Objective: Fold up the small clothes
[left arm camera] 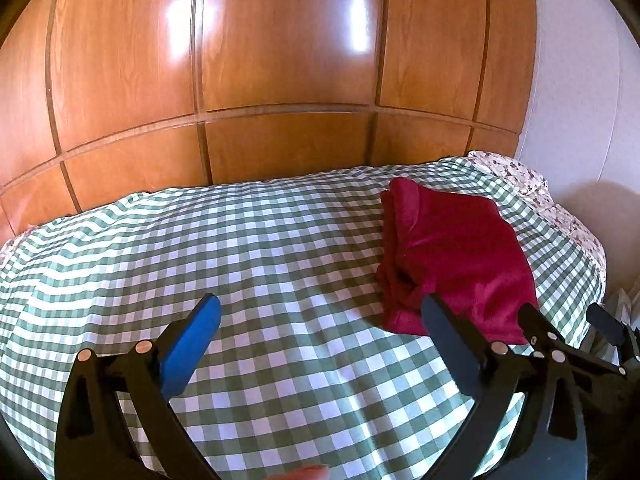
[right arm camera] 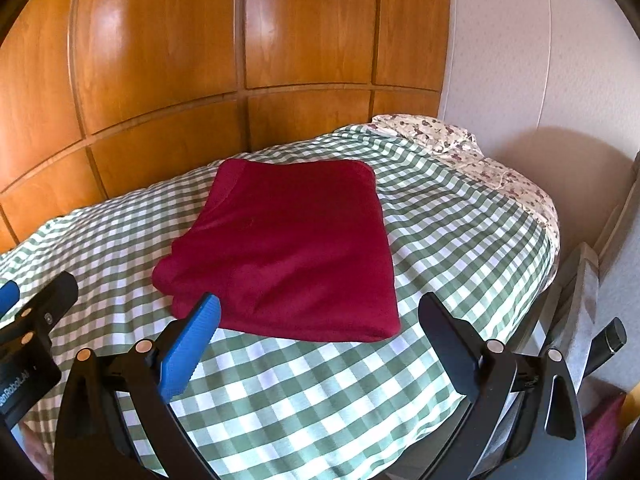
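A dark red garment (right arm camera: 296,248) lies folded into a neat rectangle on the green-and-white checked bedcover (right arm camera: 304,392). In the left wrist view the garment (left arm camera: 456,256) lies at the right, with bunched layers on its left edge. My left gripper (left arm camera: 320,320) is open and empty above the cover, left of the garment. My right gripper (right arm camera: 320,316) is open and empty, its fingers either side of the garment's near edge, not touching it. The right gripper also shows at the right of the left wrist view (left arm camera: 568,332).
A wooden panelled wardrobe (left arm camera: 280,60) stands behind the bed. A floral pillow (right arm camera: 472,152) lies at the far right by the white wall (right arm camera: 540,60). The bed's right edge drops off toward a radiator (right arm camera: 580,300). The left gripper's body (right arm camera: 28,344) sits at the left.
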{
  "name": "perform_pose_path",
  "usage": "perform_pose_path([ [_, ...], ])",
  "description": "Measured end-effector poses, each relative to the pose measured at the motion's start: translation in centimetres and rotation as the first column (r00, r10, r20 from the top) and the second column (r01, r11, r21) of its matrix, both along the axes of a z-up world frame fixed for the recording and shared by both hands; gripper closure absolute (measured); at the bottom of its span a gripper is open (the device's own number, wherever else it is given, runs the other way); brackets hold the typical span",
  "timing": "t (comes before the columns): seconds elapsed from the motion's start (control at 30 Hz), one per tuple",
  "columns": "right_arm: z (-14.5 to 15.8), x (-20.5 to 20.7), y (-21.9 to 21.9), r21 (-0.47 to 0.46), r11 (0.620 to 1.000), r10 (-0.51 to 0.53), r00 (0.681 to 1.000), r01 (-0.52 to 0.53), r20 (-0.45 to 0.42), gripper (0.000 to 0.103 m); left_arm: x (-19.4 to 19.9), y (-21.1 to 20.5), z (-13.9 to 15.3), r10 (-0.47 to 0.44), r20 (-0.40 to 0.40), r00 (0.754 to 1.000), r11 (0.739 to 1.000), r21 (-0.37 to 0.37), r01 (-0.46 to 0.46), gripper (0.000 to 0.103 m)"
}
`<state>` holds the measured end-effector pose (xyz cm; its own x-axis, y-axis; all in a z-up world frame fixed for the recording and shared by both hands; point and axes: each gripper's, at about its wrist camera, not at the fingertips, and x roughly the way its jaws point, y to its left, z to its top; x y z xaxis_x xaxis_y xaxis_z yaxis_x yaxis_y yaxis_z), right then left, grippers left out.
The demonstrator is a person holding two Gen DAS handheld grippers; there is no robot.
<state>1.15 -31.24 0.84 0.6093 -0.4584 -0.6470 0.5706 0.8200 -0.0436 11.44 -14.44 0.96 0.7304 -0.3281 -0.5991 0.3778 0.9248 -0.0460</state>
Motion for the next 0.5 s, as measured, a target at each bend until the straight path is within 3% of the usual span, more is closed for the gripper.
perform_pose_path([
  [0.5,0.4,-0.7,-1.2,0.001,0.999,-0.051,0.998,0.051,0.038,0.004,-0.6,-0.9,0.4,-0.026,-0.008,1.000,1.000,0.010,0.026,0.003],
])
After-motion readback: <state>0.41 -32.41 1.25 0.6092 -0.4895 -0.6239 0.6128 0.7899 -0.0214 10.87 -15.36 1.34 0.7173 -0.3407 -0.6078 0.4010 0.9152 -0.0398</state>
